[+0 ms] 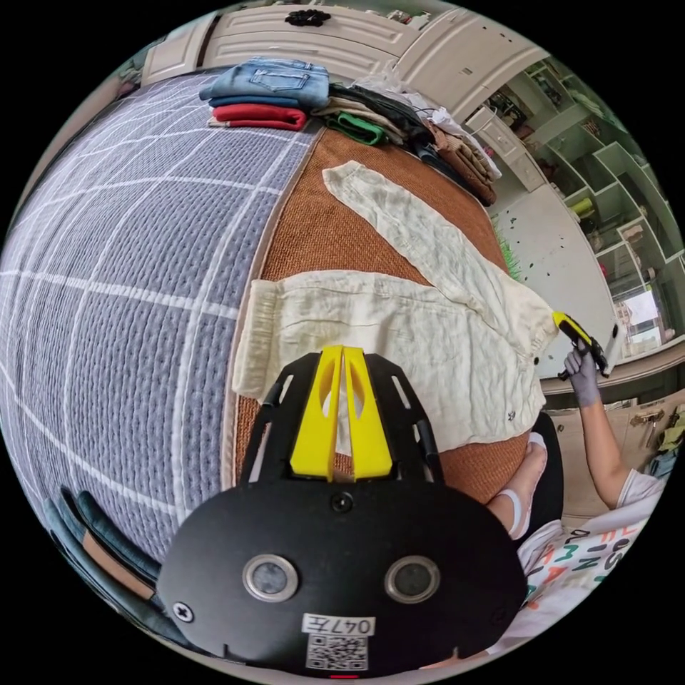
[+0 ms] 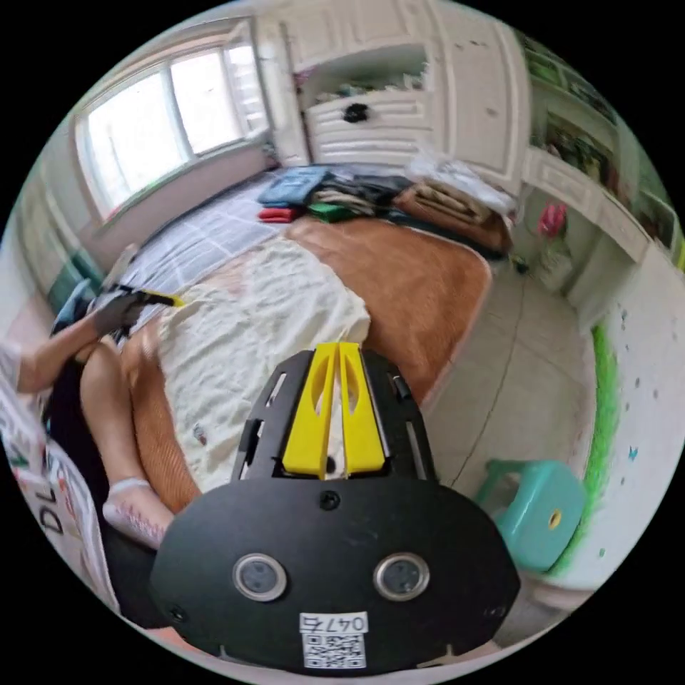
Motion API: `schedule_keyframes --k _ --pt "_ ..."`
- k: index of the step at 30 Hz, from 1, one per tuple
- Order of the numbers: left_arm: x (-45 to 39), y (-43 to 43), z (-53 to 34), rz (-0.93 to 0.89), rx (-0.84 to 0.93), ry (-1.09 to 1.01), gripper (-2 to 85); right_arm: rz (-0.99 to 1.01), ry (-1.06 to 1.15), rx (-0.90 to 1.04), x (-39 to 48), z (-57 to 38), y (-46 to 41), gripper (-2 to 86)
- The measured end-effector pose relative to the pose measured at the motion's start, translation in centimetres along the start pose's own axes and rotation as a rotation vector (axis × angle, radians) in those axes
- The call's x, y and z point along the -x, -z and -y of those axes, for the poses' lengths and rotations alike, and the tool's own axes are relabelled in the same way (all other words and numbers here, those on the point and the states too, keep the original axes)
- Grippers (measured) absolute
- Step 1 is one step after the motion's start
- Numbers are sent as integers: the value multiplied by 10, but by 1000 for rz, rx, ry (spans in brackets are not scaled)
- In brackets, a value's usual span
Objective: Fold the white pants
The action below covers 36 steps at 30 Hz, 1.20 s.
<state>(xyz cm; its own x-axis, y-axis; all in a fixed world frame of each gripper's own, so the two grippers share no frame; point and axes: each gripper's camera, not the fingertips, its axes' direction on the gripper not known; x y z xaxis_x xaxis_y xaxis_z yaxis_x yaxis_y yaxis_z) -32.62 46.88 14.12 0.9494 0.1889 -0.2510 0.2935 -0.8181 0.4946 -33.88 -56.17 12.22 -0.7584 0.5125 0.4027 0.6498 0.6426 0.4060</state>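
Left gripper view: crumpled white pants (image 1: 399,335) lie spread on the mat (image 1: 335,228), both claws pressed together.

Bare grey checked bedspread (image 1: 121,285) open across the left of the left gripper view, stacked clothes (image 1: 285,100) blocking the upper centre, white pants (image 1: 399,335) covering the brown mat (image 1: 335,235) in the middle, teal stool (image 2: 535,510) standing on open floor (image 2: 514,357) at lower right of the right gripper view

Grey checked quilt (image 1: 128,271) covers one side of the bed, a brown woven mat (image 1: 335,228) beside it. Folded clothes (image 1: 271,93) stacked at the far end: denim on top, red beneath. Teal plastic stool (image 2: 539,510) on the tiled floor (image 2: 499,371).
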Motion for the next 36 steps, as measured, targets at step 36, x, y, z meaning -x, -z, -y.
schedule_keyframes --k 36 --pt "-168 -107 196 498 125 -192 8 158 417 278 146 -75 27 -5"
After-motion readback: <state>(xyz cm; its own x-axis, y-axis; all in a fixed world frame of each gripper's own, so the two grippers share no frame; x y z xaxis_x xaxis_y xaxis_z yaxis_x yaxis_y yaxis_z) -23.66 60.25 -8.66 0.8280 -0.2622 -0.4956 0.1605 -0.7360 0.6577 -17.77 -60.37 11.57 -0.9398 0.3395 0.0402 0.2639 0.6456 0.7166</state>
